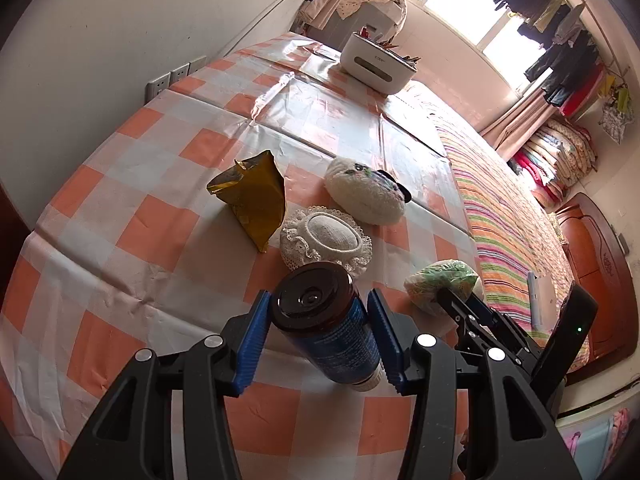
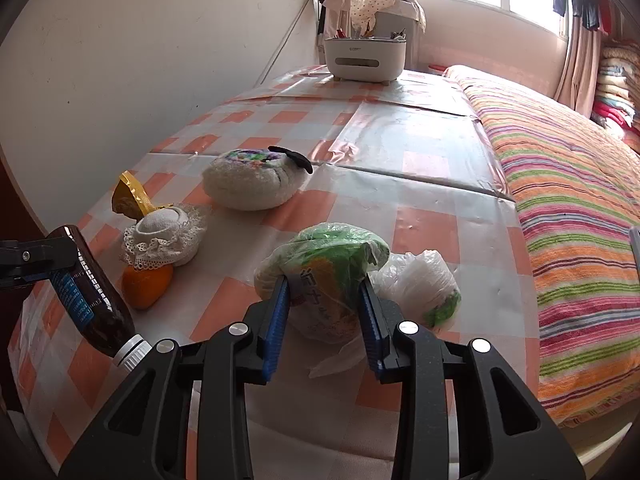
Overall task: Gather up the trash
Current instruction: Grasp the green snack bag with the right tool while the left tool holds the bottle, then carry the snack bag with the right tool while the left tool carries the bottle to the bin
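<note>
My left gripper (image 1: pixel 320 300) is shut on a dark bottle with a blue label (image 1: pixel 324 320), base pointing away and white cap toward the camera, held above the checked tablecloth (image 1: pixel 120 240). In the right wrist view the same bottle (image 2: pixel 92 300) hangs tilted at the left edge. My right gripper (image 2: pixel 324 300) is shut on a crumpled green and orange plastic packet (image 2: pixel 328 268), its blue pads pressing both sides. That packet (image 1: pixel 440 278) also shows in the left wrist view, at the right gripper's tip. A gold wrapper (image 1: pixel 252 200) lies further back.
On the table are a lace-trimmed cushion (image 2: pixel 164 236), an orange (image 2: pixel 146 284) in front of it, a white knitted pouch (image 2: pixel 252 184) and a clear white bag (image 2: pixel 420 284). A white organiser box (image 2: pixel 364 58) stands at the far end. A striped bed (image 2: pixel 580 200) borders the right.
</note>
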Available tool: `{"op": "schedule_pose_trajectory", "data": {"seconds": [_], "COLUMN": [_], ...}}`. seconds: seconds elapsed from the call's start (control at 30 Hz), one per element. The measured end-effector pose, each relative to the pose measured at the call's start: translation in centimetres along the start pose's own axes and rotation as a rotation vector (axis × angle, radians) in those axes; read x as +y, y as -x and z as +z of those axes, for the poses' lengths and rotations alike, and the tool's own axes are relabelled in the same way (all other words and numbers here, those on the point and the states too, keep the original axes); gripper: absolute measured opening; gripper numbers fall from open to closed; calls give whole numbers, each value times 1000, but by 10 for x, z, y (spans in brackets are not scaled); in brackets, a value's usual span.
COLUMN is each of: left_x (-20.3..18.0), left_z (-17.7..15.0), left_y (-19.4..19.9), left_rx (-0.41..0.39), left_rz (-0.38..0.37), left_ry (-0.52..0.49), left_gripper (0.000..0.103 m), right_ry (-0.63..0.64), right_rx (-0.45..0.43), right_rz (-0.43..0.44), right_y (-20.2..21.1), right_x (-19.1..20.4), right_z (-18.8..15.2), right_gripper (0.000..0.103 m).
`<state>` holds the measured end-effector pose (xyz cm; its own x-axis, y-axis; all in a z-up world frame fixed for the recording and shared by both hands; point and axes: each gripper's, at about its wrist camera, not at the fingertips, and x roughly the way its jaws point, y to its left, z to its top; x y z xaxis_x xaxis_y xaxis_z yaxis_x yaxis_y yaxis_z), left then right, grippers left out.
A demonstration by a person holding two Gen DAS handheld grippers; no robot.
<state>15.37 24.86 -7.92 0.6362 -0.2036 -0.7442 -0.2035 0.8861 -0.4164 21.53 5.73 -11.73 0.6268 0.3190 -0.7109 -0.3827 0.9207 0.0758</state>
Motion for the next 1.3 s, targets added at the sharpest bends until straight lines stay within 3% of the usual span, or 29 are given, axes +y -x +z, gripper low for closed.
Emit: {"op": "schedule_pose_trajectory", "data": {"seconds": [0.6,1.3], "left_x": [-46,-105], "left_z": [-25,-63], "left_y": [7,27], "left_rx": [-36,-70], "left_rz": [-82,-183], "left_ry": [-139,-303], "left_gripper": [46,46], "right_ry": [-129,-252], "right_rx": [-82,-195], "right_rz": [54,-15], "right_y": [76,150], "right_x": [-25,-65], "right_z": [-41,-91], "right_gripper": [32,32]}}
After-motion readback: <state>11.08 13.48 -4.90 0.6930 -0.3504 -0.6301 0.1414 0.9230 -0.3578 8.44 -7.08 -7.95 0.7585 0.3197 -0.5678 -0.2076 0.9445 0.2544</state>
